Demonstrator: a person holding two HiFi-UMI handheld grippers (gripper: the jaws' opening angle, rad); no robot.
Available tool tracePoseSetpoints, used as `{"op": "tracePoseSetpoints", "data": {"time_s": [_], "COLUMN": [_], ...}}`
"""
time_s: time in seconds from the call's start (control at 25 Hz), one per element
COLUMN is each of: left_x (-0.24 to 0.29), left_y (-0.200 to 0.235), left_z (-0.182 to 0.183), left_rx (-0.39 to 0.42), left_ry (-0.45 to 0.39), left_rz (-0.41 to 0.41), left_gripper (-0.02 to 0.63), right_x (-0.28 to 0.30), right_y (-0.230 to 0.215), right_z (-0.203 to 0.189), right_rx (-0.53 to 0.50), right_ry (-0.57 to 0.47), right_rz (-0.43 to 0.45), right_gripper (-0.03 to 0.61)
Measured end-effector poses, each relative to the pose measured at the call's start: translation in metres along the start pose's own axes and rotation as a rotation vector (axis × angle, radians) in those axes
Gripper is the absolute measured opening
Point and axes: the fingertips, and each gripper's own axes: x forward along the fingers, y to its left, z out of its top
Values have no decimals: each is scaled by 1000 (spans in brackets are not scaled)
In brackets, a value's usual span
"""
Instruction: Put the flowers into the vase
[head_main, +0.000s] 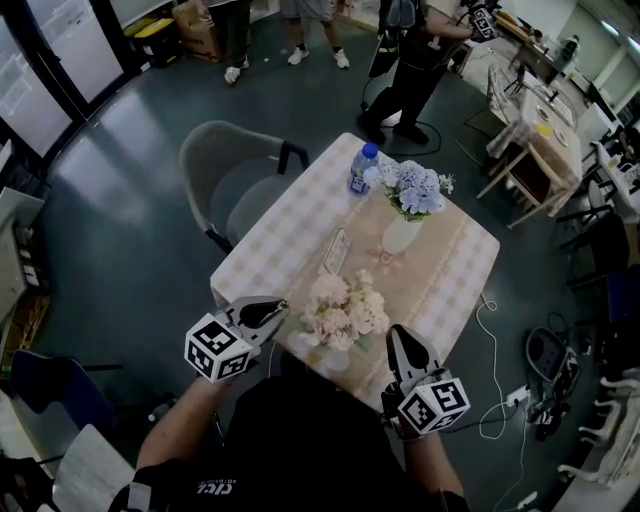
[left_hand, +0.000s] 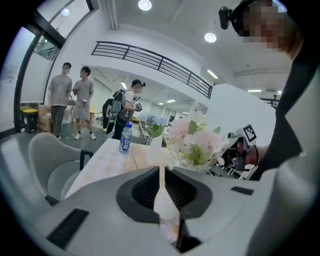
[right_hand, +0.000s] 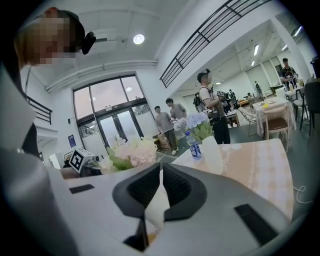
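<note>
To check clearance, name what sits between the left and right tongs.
In the head view, the pink flower bunch sits between the left tongs and the right tongs, at the near edge of the table.

Blue-capped water bottle on checked tablecloth, grey chair alongside, standing person beyond

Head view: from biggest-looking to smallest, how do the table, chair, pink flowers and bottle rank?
1. table, clearly largest
2. chair
3. pink flowers, though they are nearest the camera, which flatters them
4. bottle, smallest
</note>
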Motion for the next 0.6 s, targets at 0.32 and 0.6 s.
{"op": "tracePoseSetpoints", "data": {"time_s": [0.32, 0.6], "left_x": [-6, -14], "left_y": [-2, -5], "left_z": [17, 39], "left_rx": [14, 27], "left_ry": [-57, -129], "left_rz": [22, 58], "left_gripper": [12, 11], "right_x": [2, 0], "right_y": [7, 8], "right_z": [13, 23], "right_rx": [-9, -19], "right_ry": [-16, -34], "right_rz": [15, 14], "right_gripper": [38, 38]}}
